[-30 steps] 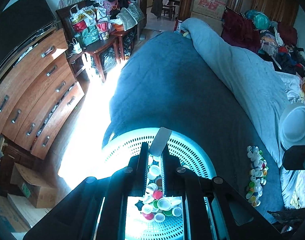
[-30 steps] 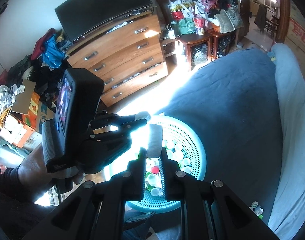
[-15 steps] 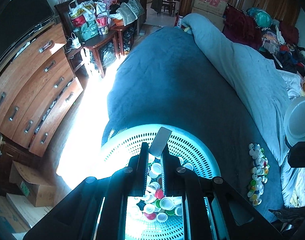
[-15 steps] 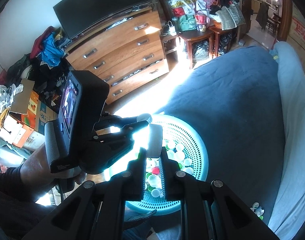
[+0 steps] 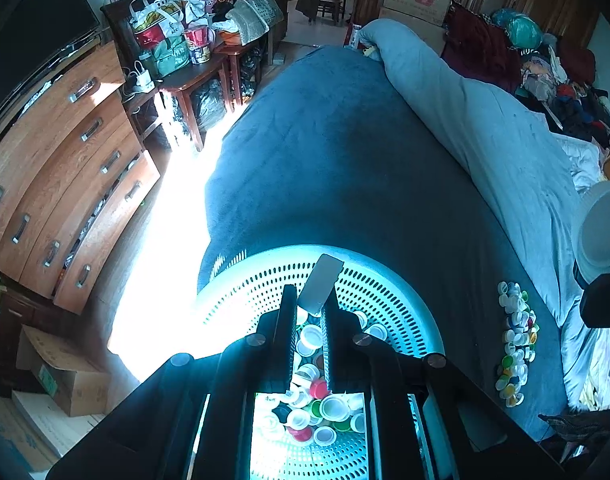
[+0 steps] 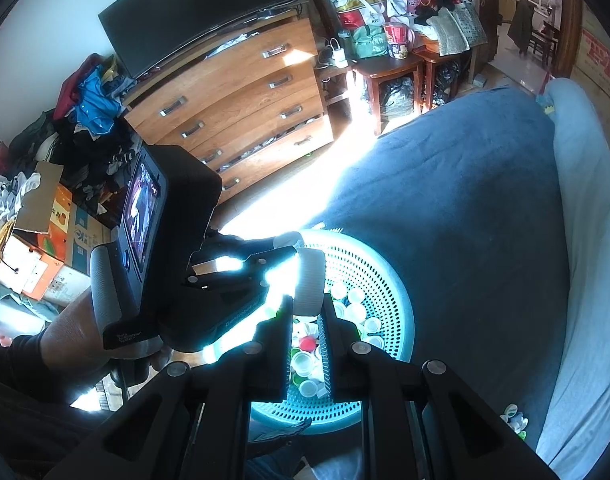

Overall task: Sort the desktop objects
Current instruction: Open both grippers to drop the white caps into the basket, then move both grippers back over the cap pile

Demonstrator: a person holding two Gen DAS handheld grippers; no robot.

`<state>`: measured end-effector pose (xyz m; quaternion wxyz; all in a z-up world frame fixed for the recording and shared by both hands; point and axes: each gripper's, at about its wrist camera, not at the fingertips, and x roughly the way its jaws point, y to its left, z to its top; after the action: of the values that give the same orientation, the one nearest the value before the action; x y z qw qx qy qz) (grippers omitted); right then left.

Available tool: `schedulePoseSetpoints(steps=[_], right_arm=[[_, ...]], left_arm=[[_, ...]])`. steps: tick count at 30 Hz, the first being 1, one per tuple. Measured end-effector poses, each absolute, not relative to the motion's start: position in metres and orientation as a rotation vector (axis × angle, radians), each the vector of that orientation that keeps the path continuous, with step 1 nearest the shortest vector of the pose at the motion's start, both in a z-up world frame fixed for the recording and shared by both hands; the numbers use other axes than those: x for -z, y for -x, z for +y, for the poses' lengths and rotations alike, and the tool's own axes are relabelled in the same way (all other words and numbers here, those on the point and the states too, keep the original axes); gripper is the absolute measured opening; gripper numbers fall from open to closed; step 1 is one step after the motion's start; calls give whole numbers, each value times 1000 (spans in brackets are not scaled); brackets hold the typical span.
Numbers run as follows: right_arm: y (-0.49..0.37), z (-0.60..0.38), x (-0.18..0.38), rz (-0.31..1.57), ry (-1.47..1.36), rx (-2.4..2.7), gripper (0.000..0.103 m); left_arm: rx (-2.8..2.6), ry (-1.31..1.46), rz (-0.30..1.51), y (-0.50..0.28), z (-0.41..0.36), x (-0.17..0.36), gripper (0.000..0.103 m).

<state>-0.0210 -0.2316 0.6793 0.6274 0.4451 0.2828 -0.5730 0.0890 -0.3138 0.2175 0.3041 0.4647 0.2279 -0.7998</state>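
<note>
A round, pale perforated basket (image 5: 385, 292) is seen resting on a bed covered with a dark blue blanket (image 5: 345, 152), at the bed's near corner beside a sunlit floor. Many small bottle caps (image 5: 325, 404), mostly white with some red and green, are heaped inside the basket. The left tongs (image 5: 309, 312) are held above the basket, angled downward, and are clamped on one white cap (image 5: 321, 284) seen edge-on. The right tongs (image 6: 308, 312) are likewise held over the basket and are closed on another white cap (image 6: 309, 282). A second loose cluster of caps (image 5: 515, 344) is laid on the blanket to the right of the basket. A wooden dresser (image 6: 241, 96) is seen beyond the basket, across the floor.
</note>
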Motion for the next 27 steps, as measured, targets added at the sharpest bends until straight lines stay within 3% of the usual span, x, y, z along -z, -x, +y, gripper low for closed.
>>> schedulePoseSetpoints(steps=[6,8,10,19,25,27], right_arm=[[23,-232,-678,639,-1025,1316,14],[24,-232,-677,635,-1026,1316,14],[23,-232,-676,629,-1031,1315,19],[27,-226,-674,606,-1035,1324,25],[41,-211,-677,582,-1023,1387,36],[53,-198,-676,565,-1027,1431,45]], left_arm=[[2120,-1241,602,-88,-312,-217,14],[2118,-1238,599,-88,-311,-218,28],[2116,-1235,598,-89,-310,-218,32],[2102,-1244,599,-91,-307,-216,32],[2125,-1253,592,-81,-301,-215,32],[2144,-1256,576,-72,-295,-217,32]])
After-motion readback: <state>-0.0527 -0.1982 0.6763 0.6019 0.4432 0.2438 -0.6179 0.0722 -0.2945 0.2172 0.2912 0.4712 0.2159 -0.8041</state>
